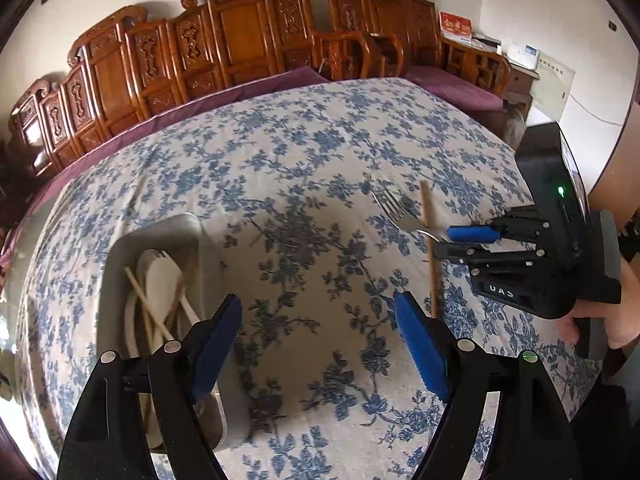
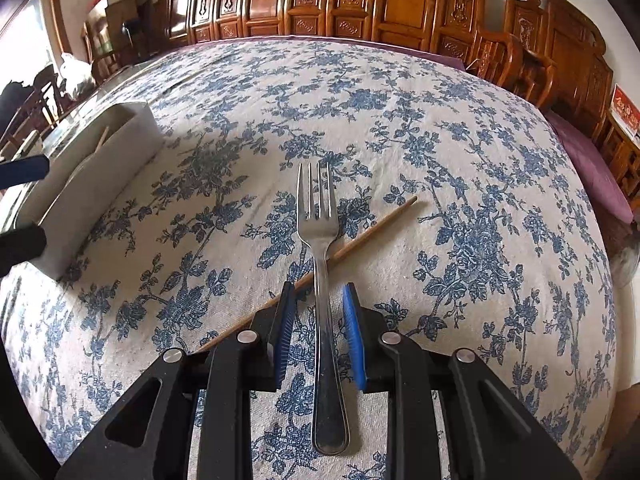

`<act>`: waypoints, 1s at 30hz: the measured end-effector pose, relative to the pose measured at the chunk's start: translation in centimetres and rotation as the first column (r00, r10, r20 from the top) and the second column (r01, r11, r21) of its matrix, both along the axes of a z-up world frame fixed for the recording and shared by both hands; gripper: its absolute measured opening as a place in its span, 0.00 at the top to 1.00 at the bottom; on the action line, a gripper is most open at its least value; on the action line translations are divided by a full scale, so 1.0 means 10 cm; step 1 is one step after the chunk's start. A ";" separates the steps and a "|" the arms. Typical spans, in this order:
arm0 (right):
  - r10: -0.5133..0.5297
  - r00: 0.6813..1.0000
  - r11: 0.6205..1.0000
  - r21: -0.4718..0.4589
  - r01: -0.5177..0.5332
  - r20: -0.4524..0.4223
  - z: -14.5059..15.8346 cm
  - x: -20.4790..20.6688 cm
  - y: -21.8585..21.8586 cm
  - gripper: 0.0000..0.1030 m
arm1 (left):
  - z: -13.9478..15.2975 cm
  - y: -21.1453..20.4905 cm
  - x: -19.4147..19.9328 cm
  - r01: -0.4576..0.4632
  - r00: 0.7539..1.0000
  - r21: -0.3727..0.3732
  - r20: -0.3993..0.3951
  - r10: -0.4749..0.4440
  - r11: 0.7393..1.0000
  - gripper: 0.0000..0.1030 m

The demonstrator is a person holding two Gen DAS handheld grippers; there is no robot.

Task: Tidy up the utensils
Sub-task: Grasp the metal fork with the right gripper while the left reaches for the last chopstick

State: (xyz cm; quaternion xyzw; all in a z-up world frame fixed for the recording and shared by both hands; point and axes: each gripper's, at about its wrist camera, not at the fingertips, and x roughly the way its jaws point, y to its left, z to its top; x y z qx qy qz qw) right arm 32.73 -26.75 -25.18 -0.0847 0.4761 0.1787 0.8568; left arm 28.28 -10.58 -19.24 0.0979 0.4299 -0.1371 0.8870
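Note:
A steel fork (image 2: 318, 216) lies on the blue-flowered tablecloth (image 2: 440, 152), its handle crossing over a single wooden chopstick (image 2: 372, 232). My right gripper (image 2: 318, 287) is low over the handle, one blue pad on each side. A gap shows on both sides, so it is open. The left wrist view shows the same fork (image 1: 394, 210), chopstick (image 1: 428, 220) and right gripper (image 1: 444, 241) at the right. My left gripper (image 1: 318, 300) stands wide open over bare cloth with nothing in it. Just to its left is a grey tray (image 1: 176, 224) holding white spoons (image 1: 160, 276) and chopsticks.
Carved wooden chairs (image 1: 240, 32) with purple cushions (image 1: 452, 84) line the table's far side. A person's hand (image 1: 600, 312) holds the right gripper at the table's right edge. In the right wrist view the tray (image 2: 100, 184) and the left gripper's fingers (image 2: 24, 170) are at the far left.

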 end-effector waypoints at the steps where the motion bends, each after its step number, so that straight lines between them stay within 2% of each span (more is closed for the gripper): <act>1: -0.001 1.000 1.000 -0.006 0.001 0.000 -0.01 0.01 0.00 0.74 | -0.02 -0.02 0.00 0.004 1.000 0.001 -0.003 -0.004 1.000 0.26; 11: 0.009 1.000 0.998 -0.055 -0.008 0.005 -0.04 0.12 0.07 0.75 | -0.12 -0.06 0.00 0.015 1.000 0.007 -0.016 -0.014 1.000 0.26; 16: 0.006 1.000 1.000 -0.026 -0.007 -0.013 -0.04 0.15 0.05 0.79 | -0.14 -0.07 0.00 0.014 1.000 0.013 -0.020 -0.014 1.000 0.26; 19: 0.010 1.000 1.000 -0.022 -0.011 -0.017 -0.05 0.15 0.06 0.91 | -0.15 -0.09 0.01 0.015 1.000 0.018 -0.021 -0.015 1.000 0.26; 26: 0.007 1.000 1.000 -0.024 -0.007 0.011 -0.01 0.11 0.02 0.92 | -0.21 -0.21 0.04 0.027 0.999 0.032 -0.038 -0.026 0.999 0.26; 30: -0.044 0.997 0.999 0.027 0.042 0.057 0.14 0.10 -0.16 0.92 | -0.28 -0.32 0.10 0.038 0.998 0.029 -0.057 -0.036 0.999 0.26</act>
